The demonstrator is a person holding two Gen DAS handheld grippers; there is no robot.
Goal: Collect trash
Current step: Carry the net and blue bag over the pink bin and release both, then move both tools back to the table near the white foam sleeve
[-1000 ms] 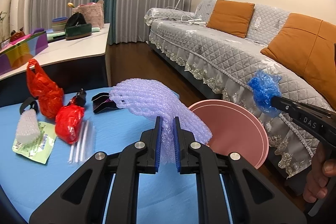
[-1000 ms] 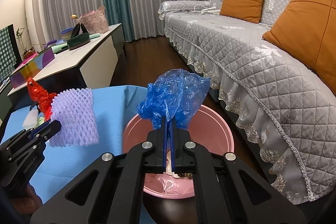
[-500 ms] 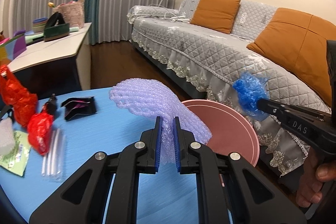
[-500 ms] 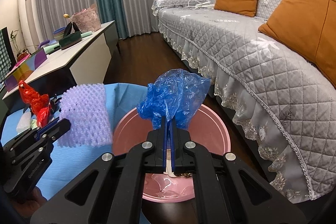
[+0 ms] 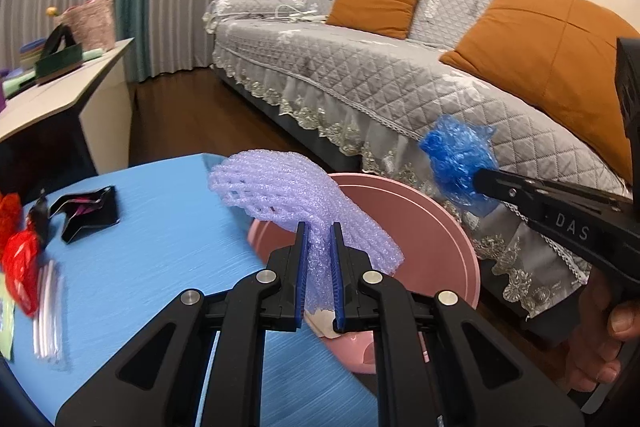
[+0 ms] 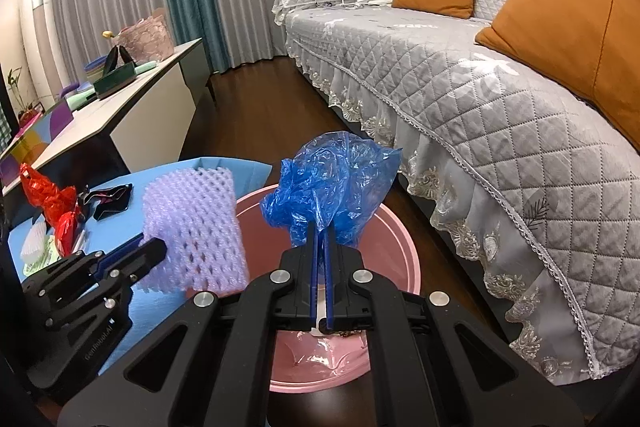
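- left gripper [image 5: 319, 227] clamps purple foam net [image 5: 296, 195], pink basin [image 5: 420, 223] just beyond its tips
- right gripper [image 6: 321, 227] pinches blue plastic bag [image 6: 328, 187] (crumpled) above that basin

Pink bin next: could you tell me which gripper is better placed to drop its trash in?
Right. The right gripper holds the blue bag over the bin; the left's foam net hangs at the rim.

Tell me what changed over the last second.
The left hand-held gripper carried the purple foam net off the blue table toward the pink basin. The right hand-held gripper eased its blue plastic bag lower over it. Both grips stayed shut; nothing released. Remaining trash unmoved.
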